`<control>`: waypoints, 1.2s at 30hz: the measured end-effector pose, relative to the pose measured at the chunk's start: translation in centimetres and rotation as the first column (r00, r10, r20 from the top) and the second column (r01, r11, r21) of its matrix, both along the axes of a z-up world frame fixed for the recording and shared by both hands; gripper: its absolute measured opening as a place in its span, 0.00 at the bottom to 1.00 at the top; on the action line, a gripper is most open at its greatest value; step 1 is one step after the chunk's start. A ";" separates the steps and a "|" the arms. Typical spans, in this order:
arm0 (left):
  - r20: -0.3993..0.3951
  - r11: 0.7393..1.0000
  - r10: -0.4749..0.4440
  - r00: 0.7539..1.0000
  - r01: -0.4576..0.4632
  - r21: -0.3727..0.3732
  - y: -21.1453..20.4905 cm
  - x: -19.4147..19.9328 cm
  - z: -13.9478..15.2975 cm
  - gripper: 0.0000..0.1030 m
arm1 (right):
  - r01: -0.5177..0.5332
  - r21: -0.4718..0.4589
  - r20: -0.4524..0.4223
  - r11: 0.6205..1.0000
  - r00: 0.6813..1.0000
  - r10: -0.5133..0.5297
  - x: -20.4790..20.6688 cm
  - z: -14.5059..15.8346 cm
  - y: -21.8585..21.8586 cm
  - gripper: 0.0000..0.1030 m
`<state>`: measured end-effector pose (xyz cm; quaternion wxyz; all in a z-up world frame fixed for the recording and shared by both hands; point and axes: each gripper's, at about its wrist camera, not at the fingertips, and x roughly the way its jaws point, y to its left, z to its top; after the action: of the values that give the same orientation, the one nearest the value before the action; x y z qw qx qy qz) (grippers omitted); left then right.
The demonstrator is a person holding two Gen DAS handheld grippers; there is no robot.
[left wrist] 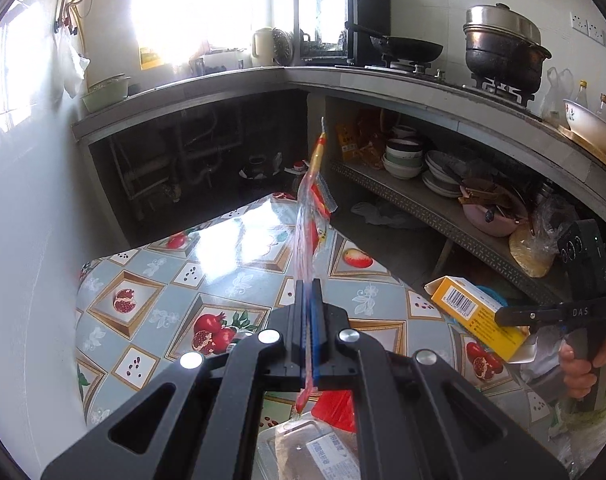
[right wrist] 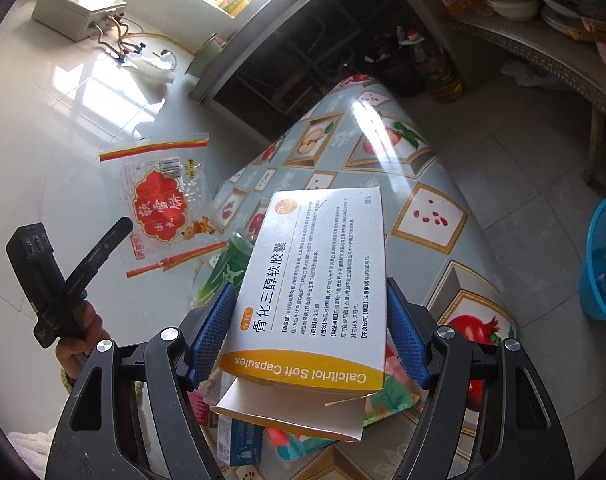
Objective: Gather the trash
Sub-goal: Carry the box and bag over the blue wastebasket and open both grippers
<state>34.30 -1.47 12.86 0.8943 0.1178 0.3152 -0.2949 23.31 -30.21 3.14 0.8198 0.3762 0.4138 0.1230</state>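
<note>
L claw [left wrist: 312,300] clamped on clear snack wrapper [left wrist: 313,204]; R claw [right wrist: 309,332] clamped across capsule box [right wrist: 315,280], both lifted off worktop [left wrist: 223,280] for binning.

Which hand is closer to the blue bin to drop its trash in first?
Probably the right. In the right wrist view the blue bin sits on the floor just to that side, and the right gripper already holds the capsule box. The left gripper, pinching the plastic wrapper, shows no bin ahead.
</note>
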 end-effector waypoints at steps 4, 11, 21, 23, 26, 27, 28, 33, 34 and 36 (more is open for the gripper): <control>0.012 1.000 -0.019 1.000 0.020 -0.015 -0.4 -0.7 0.8 0.01 | 0.021 0.001 0.010 1.000 1.000 -0.021 -0.8 0.4 -0.5 0.67; 0.017 0.996 -0.076 0.997 0.076 -0.038 -2.1 -2.5 1.8 0.01 | 0.057 0.005 0.033 0.998 0.998 -0.058 -2.7 1.0 -1.5 0.67; -0.023 0.978 -0.201 0.979 0.199 -0.059 -6.4 -5.2 1.6 0.01 | 0.141 0.015 0.028 0.990 0.990 -0.141 -5.7 0.7 -3.6 0.67; -0.034 0.974 -0.223 0.974 0.221 -0.058 -7.4 -5.6 1.3 0.01 | 0.160 0.018 0.024 0.987 0.987 -0.160 -6.4 0.4 -4.1 0.67; -0.050 0.965 -0.258 0.965 0.255 -0.053 -9.1 -6.3 0.8 0.01 | 0.189 0.024 0.017 0.982 0.982 -0.189 -7.3 -0.1 -4.7 0.67; -0.058 0.963 -0.268 0.962 0.265 -0.053 -9.7 -6.5 0.6 0.01 | 0.198 0.027 0.015 0.980 0.980 -0.199 -7.6 -0.3 -5.0 0.67; -0.066 0.960 -0.278 0.958 0.275 -0.053 -10.3 -6.6 0.4 0.01 | 0.207 0.029 0.014 0.978 0.978 -0.207 -7.9 -0.4 -5.2 0.67; -0.120 0.948 -0.319 0.940 0.316 -0.044 -13.5 -6.9 -1.0 0.01 | 0.252 0.036 0.002 0.967 0.968 -0.252 -9.3 -1.2 -6.5 0.67; -0.131 0.945 -0.326 0.936 0.323 -0.044 -13.9 -6.9 -1.3 0.01 | 0.262 0.037 -0.002 0.964 0.965 -0.262 -9.6 -1.4 -6.8 0.67; -0.154 0.939 -0.343 0.927 0.341 -0.039 -15.2 -7.0 -1.9 0.01 | 0.282 0.046 -0.008 0.958 0.959 -0.282 -10.2 -1.8 -7.6 0.67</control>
<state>27.34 -16.68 10.96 0.8020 0.1419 0.3583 -0.4564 13.13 -37.76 1.31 0.8197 0.4503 0.3538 0.0142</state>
